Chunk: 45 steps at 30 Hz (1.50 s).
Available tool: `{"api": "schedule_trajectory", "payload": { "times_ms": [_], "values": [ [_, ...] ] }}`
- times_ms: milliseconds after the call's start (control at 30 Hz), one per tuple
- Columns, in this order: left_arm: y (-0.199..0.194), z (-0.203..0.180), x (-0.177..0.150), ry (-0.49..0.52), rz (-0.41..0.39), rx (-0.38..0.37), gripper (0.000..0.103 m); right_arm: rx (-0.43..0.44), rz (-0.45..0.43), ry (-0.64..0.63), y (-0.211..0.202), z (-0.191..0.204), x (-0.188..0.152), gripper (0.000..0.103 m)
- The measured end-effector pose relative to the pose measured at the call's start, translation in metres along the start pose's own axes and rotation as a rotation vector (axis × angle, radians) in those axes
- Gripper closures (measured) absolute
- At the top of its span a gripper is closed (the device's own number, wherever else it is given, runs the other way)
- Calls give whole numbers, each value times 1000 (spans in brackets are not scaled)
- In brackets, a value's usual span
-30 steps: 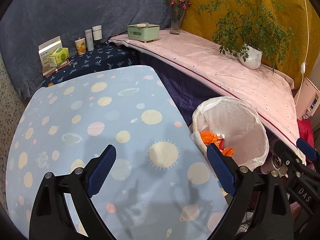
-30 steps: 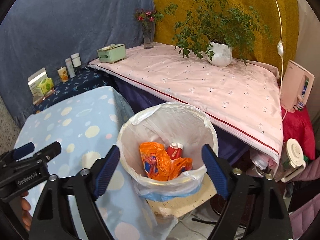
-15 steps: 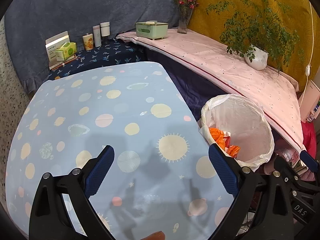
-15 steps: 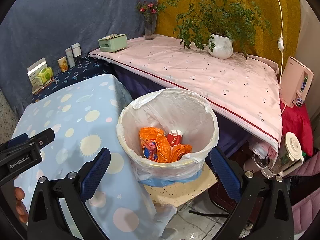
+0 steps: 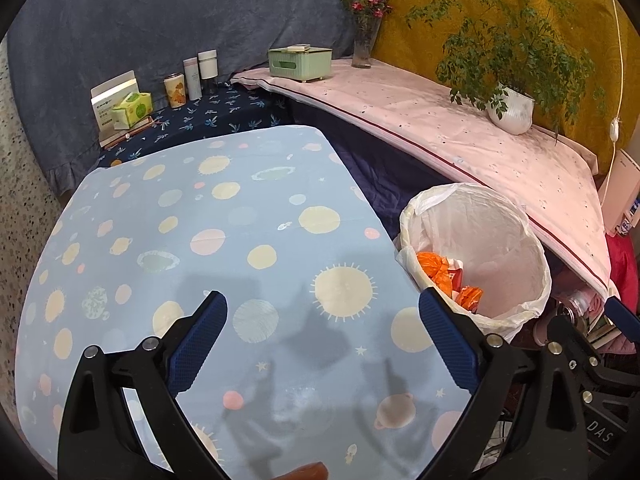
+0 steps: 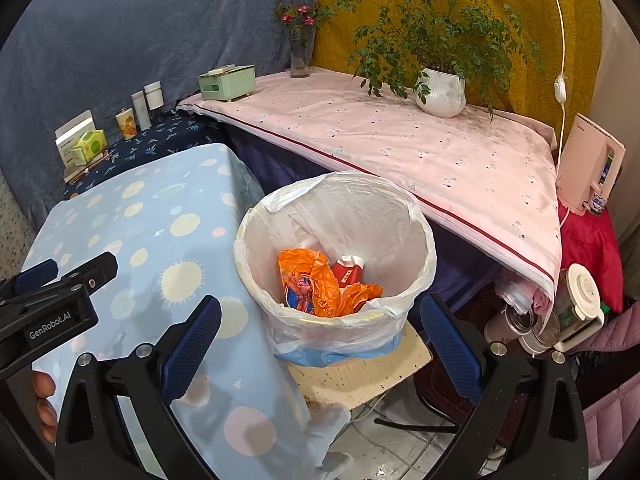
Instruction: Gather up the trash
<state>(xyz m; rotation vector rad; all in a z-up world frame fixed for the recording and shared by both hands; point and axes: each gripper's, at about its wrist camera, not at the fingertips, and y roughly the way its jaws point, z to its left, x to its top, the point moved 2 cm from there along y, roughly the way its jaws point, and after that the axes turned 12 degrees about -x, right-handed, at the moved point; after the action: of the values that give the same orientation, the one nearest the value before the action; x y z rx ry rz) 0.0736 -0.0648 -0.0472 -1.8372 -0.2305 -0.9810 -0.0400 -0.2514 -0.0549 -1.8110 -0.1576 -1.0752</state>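
Observation:
A trash bin lined with a white plastic bag [image 6: 416,216] stands on a low stool right of the blue table; it also shows in the left wrist view [image 5: 532,240]. Inside lie orange wrappers [image 6: 312,284] and a red and white carton [image 6: 350,272]; the wrappers show in the left wrist view [image 5: 436,268]. My left gripper [image 5: 323,344] is open and empty above the blue planet-print tablecloth [image 5: 200,216]. My right gripper [image 6: 320,344] is open and empty, held above the bin's near rim.
A pink-covered bench [image 6: 400,140] behind the bin carries a potted plant [image 6: 440,92], a green tissue box [image 6: 226,82] and a flower vase [image 6: 300,52]. Bottles, a cup and a tissue pack [image 5: 132,110] stand on the dark shelf. Appliances [image 6: 576,304] sit at right.
Both grippers have drawn back and up, so the table and the bin look farther away. Both stay open and empty. The trash in the bin has not moved.

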Motion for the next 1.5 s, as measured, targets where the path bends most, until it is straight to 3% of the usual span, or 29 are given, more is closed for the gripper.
{"api": "schedule_trajectory", "payload": {
  "times_ms": [1500],
  "values": [
    [1,-11,-16,4,18,16,10,-15,1,-15,-3,2,-16,7]
  ]
}}
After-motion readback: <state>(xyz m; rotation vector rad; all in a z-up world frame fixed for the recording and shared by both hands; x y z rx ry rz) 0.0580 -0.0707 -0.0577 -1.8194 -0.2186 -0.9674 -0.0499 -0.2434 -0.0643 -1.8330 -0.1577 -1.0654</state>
